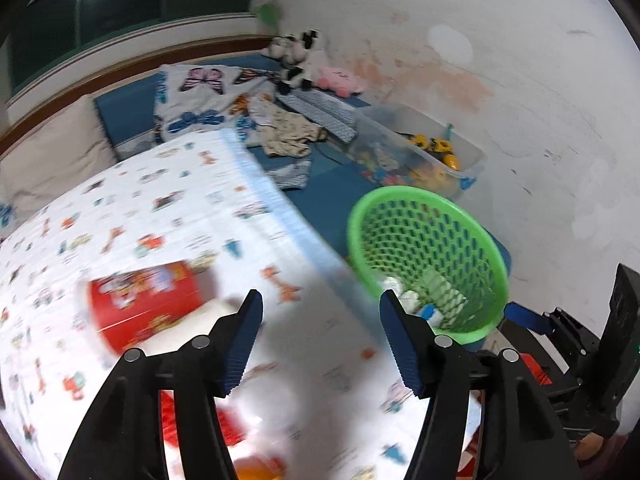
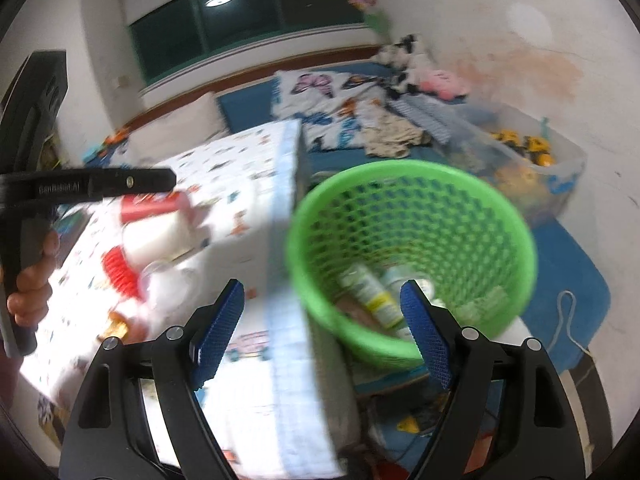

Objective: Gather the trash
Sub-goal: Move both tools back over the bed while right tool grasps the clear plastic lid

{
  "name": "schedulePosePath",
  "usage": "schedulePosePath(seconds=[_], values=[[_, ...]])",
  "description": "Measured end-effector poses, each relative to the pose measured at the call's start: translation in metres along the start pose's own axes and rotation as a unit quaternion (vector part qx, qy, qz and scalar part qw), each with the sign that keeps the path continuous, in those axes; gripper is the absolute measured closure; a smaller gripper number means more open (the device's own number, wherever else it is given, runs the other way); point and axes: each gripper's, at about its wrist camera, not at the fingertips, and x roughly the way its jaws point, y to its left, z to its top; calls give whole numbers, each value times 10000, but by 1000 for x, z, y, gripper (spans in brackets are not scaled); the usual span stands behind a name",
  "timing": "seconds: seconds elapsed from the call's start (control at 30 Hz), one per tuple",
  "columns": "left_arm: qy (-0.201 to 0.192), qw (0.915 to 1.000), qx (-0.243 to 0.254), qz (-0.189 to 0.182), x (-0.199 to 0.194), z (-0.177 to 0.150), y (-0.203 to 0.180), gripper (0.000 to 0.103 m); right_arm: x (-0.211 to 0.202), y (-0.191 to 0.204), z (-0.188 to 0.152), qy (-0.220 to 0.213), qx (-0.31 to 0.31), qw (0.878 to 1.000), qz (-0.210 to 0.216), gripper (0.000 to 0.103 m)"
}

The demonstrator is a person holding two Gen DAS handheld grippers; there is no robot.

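A green mesh basket (image 1: 428, 256) (image 2: 412, 236) stands tilted just off the table's right edge, holding a white bottle (image 2: 372, 296) and other scraps. A red and white printed cup (image 1: 148, 304) (image 2: 156, 220) lies blurred on the white patterned tablecloth (image 1: 160, 208) (image 2: 248, 160). My left gripper (image 1: 320, 336) hovers open over the cloth between cup and basket, nothing between its fingers. My right gripper (image 2: 322, 332) is open too, its right finger in front of the basket's near wall. More red and orange litter (image 2: 120, 272) lies near the cup.
A clear bin of yellow toys (image 1: 436, 156) (image 2: 528, 152) sits by the wall behind the basket. Clothes, a butterfly blanket (image 1: 196, 92) and plush toys cover the blue mat. A hand (image 2: 28, 288) holds the left gripper's handle. A white cord (image 2: 568, 320) lies on the mat.
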Motion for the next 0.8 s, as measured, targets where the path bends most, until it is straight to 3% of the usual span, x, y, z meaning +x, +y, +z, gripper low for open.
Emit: schedulePosePath(seconds=[0.5, 0.8], values=[[-134, 9951, -897, 384, -53, -52, 92, 44, 52, 99, -4, 447, -792, 9920, 875, 23], [-36, 9910, -1232, 521, -67, -90, 125, 44, 89, 131, -2, 653, -1055, 9865, 1073, 23]])
